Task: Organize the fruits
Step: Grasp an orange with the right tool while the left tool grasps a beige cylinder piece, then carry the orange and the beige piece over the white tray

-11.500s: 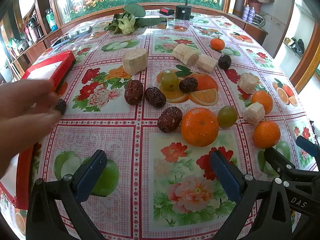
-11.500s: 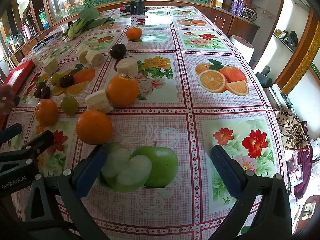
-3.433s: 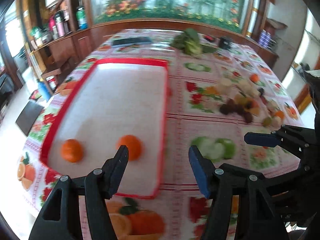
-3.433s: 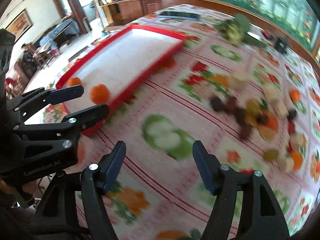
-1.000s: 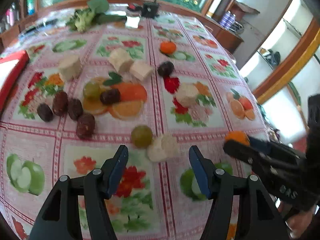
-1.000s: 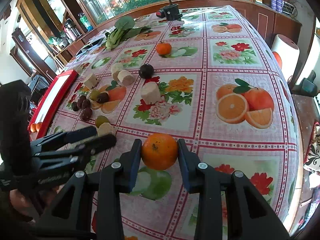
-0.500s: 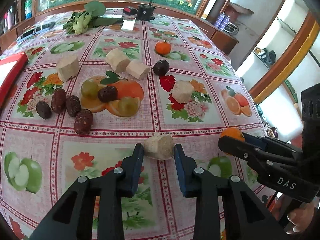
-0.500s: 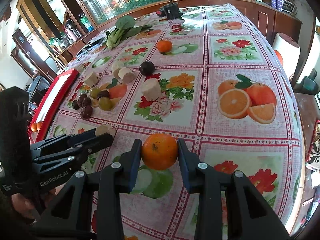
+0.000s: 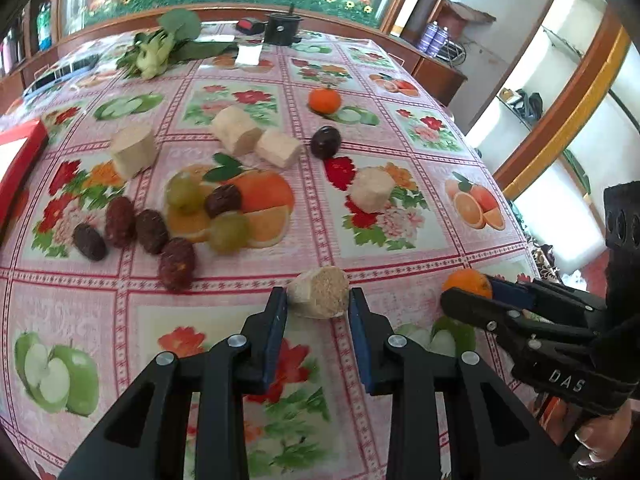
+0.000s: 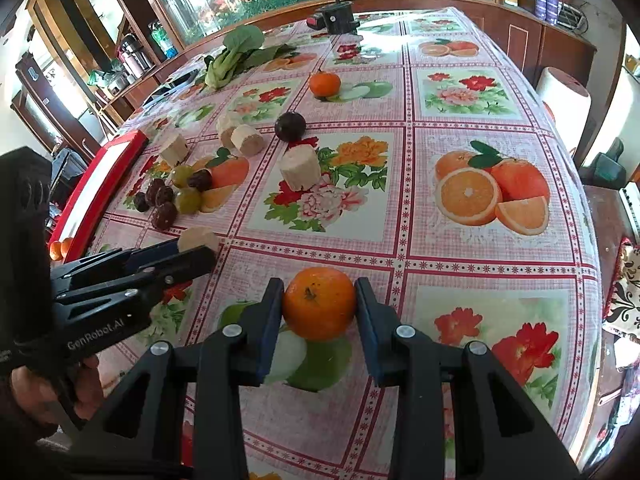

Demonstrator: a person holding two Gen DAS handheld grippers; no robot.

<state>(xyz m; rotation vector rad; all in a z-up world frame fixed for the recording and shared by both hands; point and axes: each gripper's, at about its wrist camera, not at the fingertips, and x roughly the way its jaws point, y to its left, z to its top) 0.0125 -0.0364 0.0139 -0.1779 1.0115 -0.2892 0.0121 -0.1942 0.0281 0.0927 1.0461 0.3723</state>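
My left gripper [image 9: 318, 308] is shut on a pale sugarcane chunk [image 9: 320, 296], held just above the patterned tablecloth. My right gripper [image 10: 318, 306] is shut on an orange [image 10: 319, 303]; the same orange [image 9: 467, 282] shows at the right of the left wrist view. Loose on the cloth lie more sugarcane chunks [image 9: 370, 189], two green grapes [image 9: 228, 231], several dark red dates [image 9: 176, 258], a dark plum [image 9: 326, 142] and a small orange [image 9: 324, 100]. The red tray [image 10: 102, 178] lies at the left, with two oranges [image 10: 60, 249] in its near end.
Leafy greens [image 9: 160, 46] and a black device [image 9: 282, 29] sit at the table's far end. The table edge drops away on the right beside a white paper roll [image 10: 562, 94] and wall shelves. A hand [image 10: 40, 384] holds the left gripper's handle.
Both grippers have kept their hold on the chunk and the orange. The views have shifted only slightly closer to the table since half a second ago.
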